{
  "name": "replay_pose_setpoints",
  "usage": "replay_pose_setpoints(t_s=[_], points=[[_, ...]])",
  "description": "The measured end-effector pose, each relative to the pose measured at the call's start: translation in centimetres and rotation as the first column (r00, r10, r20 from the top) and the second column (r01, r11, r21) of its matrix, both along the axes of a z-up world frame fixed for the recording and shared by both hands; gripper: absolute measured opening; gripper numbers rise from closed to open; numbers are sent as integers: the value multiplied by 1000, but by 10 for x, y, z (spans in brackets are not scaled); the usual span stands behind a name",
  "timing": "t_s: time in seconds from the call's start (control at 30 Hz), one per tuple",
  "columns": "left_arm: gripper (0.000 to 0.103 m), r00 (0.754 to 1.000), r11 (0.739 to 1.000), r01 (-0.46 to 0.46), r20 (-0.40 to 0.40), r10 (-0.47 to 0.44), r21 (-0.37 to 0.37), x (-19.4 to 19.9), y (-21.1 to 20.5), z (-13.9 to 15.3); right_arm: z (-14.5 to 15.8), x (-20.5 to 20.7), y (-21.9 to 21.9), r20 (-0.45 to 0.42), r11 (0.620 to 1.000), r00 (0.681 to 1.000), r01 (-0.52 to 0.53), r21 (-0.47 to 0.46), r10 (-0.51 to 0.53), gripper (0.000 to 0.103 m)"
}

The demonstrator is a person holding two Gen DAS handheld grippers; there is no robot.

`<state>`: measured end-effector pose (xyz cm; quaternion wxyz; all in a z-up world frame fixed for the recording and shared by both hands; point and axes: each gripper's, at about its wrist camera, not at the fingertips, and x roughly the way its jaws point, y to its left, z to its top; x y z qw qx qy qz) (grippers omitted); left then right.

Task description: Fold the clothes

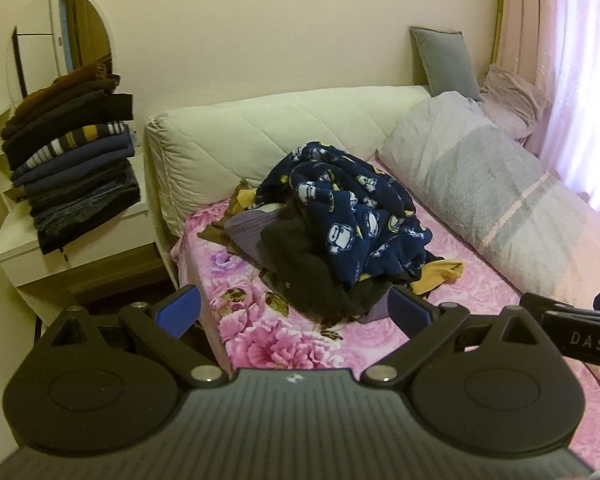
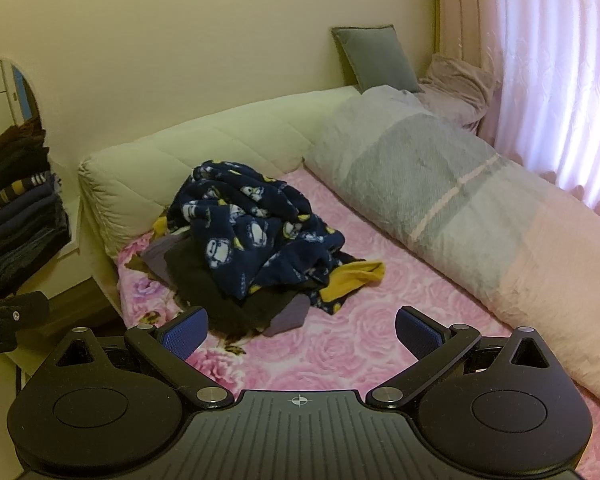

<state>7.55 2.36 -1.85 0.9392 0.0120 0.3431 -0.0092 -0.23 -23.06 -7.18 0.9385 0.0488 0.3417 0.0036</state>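
Both my grippers hang empty, jaws spread wide, above the near edge of the bed [image 2: 340, 352]. The unfolded clothes pile [image 1: 332, 232] lies straight ahead of the left gripper [image 1: 296, 312], near the headboard [image 1: 260, 128]; from the right gripper [image 2: 300, 332] it sits ahead and leftward. The left looks nearer. The navy monkey-print fleece [image 2: 244, 232] tops the heap, so I'd grab it first. Folded stack [image 1: 72, 168] sits on the nightstand [image 1: 16, 256].

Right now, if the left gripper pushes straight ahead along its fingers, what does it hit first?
Probably the black garment at the near edge of the clothes pile on the bed. The left gripper is open and empty; depth is uncertain.
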Motion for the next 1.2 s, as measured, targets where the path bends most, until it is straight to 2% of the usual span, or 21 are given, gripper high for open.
replay_pose_setpoints(t_s=[0.37,0.57,0.97,1.2], points=[[99,995,998,67,-73,-66,4,95,6,-27,-24,70,2,-33,999,999,43,27,-42,102],[99,989,993,116,-100,-113,24,147,4,-33,-33,114,7,-51,997,997,64,37,-62,102],[99,967,977,210,-148,-205,18,237,4,-46,-46,183,10,-87,985,982,169,43,-165,102],[99,959,977,215,-191,-209,11,289,25,-65,-70,227,16,-146,974,973,197,112,-180,102]])
